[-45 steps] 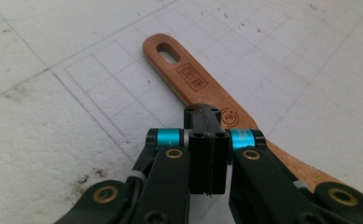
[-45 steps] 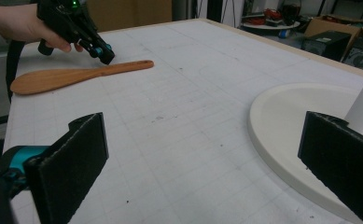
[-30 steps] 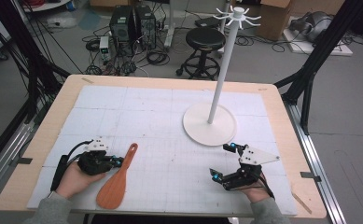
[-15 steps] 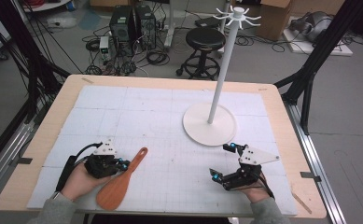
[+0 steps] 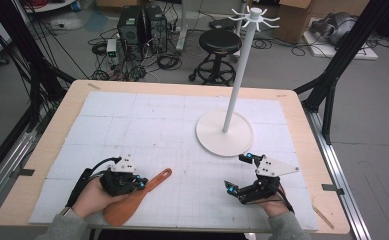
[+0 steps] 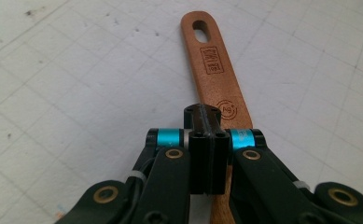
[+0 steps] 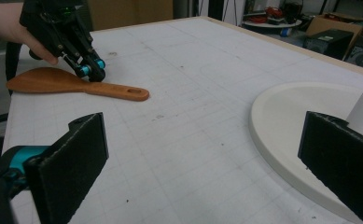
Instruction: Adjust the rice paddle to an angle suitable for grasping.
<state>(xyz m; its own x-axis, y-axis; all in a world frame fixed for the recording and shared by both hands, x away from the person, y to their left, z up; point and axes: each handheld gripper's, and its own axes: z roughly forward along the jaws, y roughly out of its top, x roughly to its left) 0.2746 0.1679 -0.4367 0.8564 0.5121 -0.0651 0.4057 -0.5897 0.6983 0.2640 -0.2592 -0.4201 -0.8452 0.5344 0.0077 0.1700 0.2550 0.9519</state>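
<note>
A reddish-brown wooden spatula [image 5: 132,200], its handle stamped with a dark logo, lies on a white mat [image 5: 172,130] ruled in a faint grey grid over a pale wood table [image 5: 307,130]. The left gripper [image 5: 141,184] and right gripper [image 5: 238,172] are black with bright cyan bands and brass-coloured pivots. The rack [image 5: 227,132] is plain white, base and pole alike.

The far half of the worktop [image 5: 132,115] is left bare, so open room is offered there. The right middle is taken up by the white stand [image 5: 238,70], whose round base [image 5: 224,134] lies just beyond the right hand-held gripper [image 5: 238,172]. Between the two hands a bare strip is found, bounded on the left by the wooden spatula [image 5: 137,197], over whose handle the left hand-held gripper [image 5: 141,182] is placed.
</note>
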